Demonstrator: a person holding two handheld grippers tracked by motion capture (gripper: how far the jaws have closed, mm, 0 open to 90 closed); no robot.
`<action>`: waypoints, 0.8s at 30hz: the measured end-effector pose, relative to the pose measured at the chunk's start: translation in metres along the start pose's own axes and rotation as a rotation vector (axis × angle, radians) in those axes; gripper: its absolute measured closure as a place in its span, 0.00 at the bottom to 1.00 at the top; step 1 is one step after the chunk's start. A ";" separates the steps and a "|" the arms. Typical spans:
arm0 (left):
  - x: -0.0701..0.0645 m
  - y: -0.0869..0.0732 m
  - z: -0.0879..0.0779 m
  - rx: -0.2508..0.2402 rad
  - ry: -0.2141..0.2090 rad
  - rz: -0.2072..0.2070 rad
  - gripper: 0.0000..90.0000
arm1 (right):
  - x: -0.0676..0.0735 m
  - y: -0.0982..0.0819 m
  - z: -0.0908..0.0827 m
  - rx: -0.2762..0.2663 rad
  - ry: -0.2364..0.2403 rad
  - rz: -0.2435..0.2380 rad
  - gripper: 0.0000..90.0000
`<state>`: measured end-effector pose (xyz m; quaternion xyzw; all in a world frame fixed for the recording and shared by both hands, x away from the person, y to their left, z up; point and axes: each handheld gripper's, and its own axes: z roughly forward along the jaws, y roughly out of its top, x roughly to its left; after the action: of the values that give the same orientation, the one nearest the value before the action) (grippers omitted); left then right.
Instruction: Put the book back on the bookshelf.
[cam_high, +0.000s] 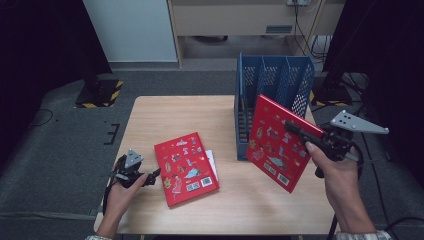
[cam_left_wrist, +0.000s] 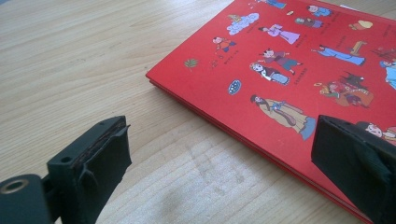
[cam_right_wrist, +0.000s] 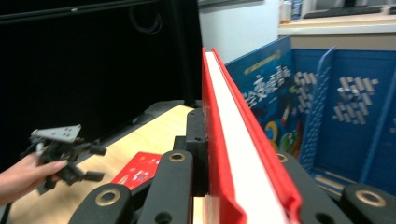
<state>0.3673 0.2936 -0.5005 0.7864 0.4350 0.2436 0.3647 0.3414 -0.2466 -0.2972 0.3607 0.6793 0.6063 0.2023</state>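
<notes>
Black jaws clamp the red book (cam_right_wrist: 233, 154), hiding its cover.

Two red picture books are here, one lying flat (cam_high: 186, 167) on the single wooden desk (cam_high: 150, 120) and one held up in the air (cam_high: 280, 141), alongside one blue file rack (cam_high: 274, 80) with three slots, and two handheld grippers, left (cam_high: 150, 178) and right (cam_high: 292, 127).
</notes>
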 end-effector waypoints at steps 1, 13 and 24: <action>0.000 0.000 0.000 0.000 0.000 0.000 0.04 | -0.001 0.003 0.000 -0.003 -0.012 0.002 0.89; 0.000 0.000 -0.001 0.000 0.001 0.001 0.04 | -0.011 0.028 0.004 -0.031 -0.123 0.011 0.89; 0.000 0.000 -0.001 -0.001 0.001 0.000 0.04 | -0.024 0.036 0.022 -0.026 -0.204 0.016 0.89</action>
<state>0.3670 0.2942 -0.5004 0.7861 0.4351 0.2441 0.3649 0.3820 -0.2491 -0.2699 0.4231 0.6445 0.5767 0.2701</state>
